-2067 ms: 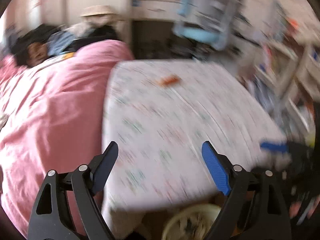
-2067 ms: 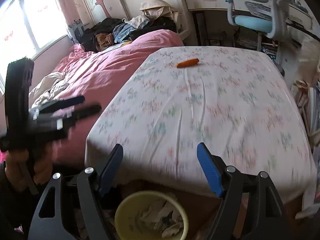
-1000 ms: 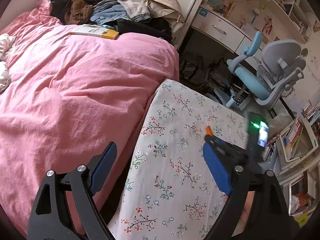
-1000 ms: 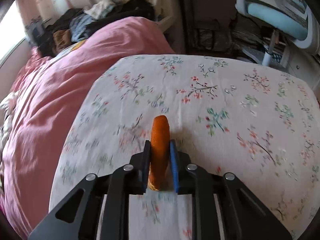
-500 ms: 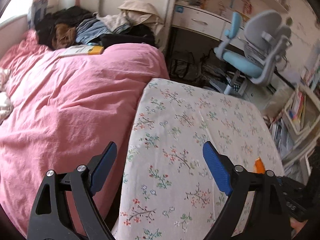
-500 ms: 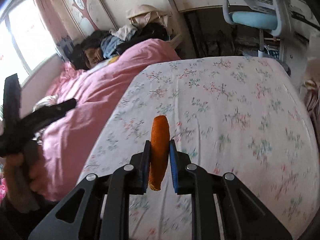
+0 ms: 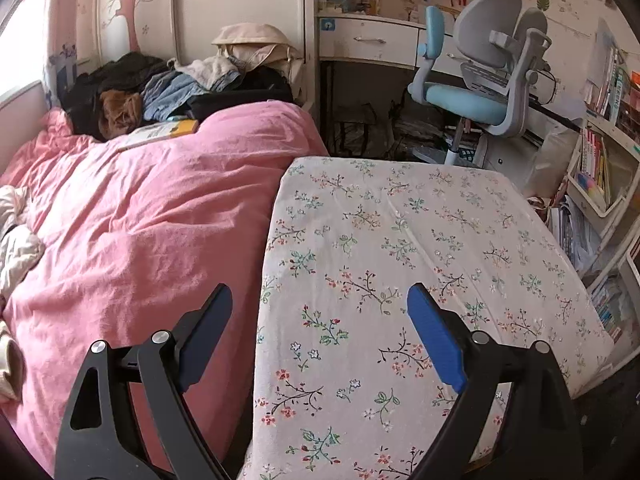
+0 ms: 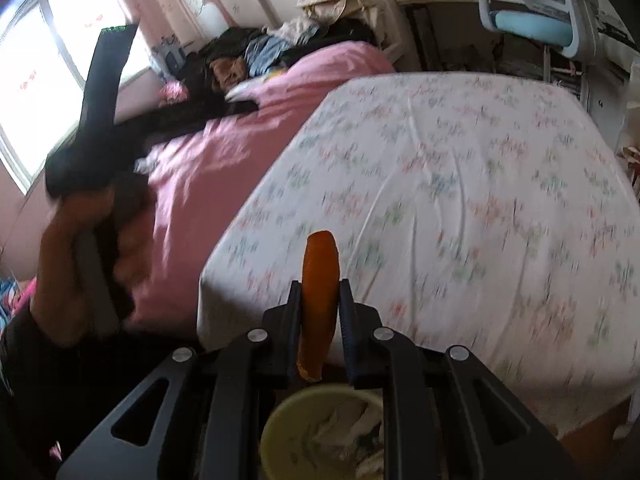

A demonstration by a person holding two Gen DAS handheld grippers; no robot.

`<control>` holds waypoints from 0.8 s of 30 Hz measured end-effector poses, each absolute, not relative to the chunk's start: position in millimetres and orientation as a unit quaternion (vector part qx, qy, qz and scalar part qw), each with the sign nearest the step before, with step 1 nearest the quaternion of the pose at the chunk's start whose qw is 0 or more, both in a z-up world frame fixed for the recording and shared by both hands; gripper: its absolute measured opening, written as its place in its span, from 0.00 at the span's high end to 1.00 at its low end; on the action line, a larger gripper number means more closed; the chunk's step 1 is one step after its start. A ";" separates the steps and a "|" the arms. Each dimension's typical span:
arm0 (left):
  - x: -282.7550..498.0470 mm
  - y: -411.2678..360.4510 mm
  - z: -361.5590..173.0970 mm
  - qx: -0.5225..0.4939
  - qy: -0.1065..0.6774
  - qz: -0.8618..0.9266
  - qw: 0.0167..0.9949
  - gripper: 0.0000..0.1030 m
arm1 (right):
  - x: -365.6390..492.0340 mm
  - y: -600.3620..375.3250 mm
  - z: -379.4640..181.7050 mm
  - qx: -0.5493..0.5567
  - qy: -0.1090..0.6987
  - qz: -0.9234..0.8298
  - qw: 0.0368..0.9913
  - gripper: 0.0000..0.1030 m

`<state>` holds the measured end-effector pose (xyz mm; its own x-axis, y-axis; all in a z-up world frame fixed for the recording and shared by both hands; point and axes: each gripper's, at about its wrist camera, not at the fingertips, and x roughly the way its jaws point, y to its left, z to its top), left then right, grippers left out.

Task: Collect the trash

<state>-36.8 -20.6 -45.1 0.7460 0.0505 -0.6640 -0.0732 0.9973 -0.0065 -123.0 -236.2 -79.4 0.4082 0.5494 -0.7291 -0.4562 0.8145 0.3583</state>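
My right gripper is shut on an orange peel strip, which stands upright between its pads above the near edge of the floral tablecloth. Just below the gripper sits a pale yellow bin with crumpled white paper inside. My left gripper is open and holds nothing; it hangs over the seam between the pink duvet and the floral table. In the right wrist view a hand at the left holds the left gripper's black body.
A pile of clothes and a book lie at the head of the bed. A blue and grey desk chair stands behind the table by a white desk. Bookshelves line the right side.
My right gripper has drawn back from the middle of the table to its near edge with the peel, and the bin has come into view below it. My left gripper rolled and shifted; it stayed open.
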 end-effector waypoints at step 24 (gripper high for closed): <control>-43.7 -26.6 -27.0 -0.016 0.329 0.026 0.944 0.07 | -78.9 -261.9 -6.0 0.007 0.283 0.157 0.946 0.09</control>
